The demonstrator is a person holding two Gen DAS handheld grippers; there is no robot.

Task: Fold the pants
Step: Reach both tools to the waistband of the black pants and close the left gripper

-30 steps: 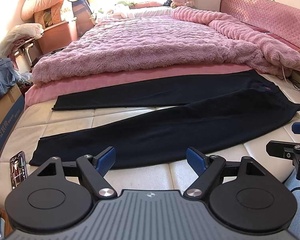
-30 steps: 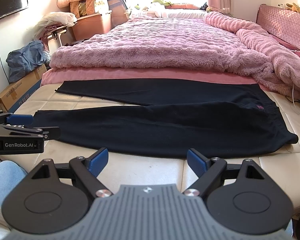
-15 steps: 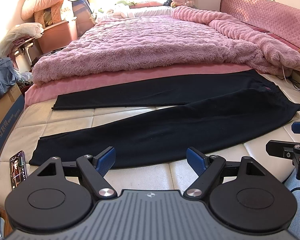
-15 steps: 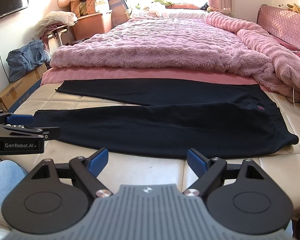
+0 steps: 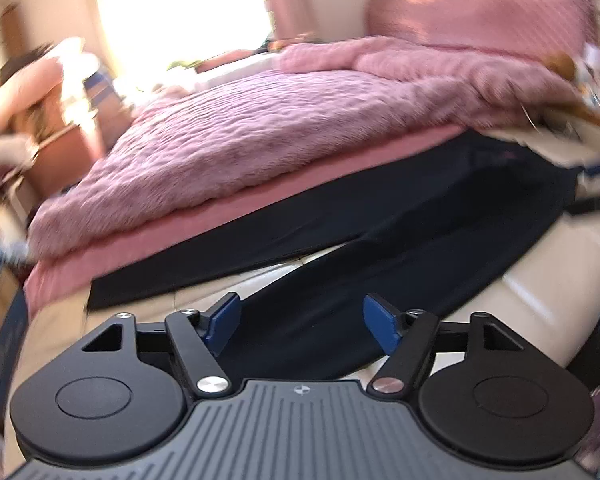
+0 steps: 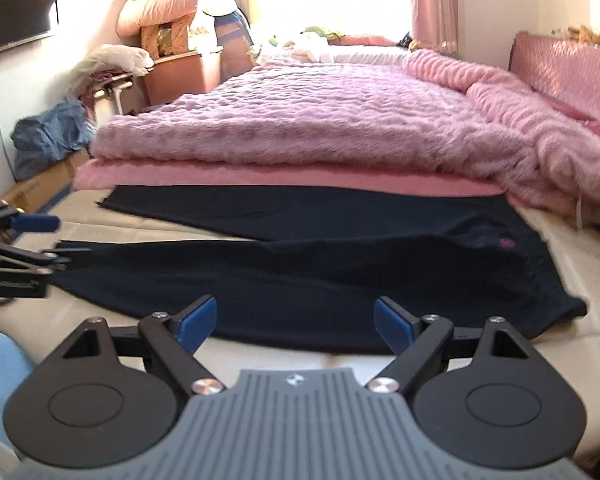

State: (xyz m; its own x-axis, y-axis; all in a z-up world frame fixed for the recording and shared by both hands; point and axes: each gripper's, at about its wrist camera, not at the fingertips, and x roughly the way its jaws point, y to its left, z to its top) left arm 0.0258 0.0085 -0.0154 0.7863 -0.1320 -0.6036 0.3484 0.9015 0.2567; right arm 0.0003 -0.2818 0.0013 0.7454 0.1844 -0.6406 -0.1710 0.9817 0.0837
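Both tongs hover over black pants [image 6: 320, 280] spread flat on the bed [image 6: 560, 344]. Left tongs [image 5: 302, 326] are closing, nothing between them. Right tongs [image 6: 296, 324] gape empty.

Left-wrist view — motion-blurred; pants [image 5: 400, 240] smeared

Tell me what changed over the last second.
Both grippers moved in toward the near leg of the pants. The left gripper rolled, tilting its view, and its jaws are closing, nothing gripped yet. The right gripper remains open. The pants still lie flat, unfolded.
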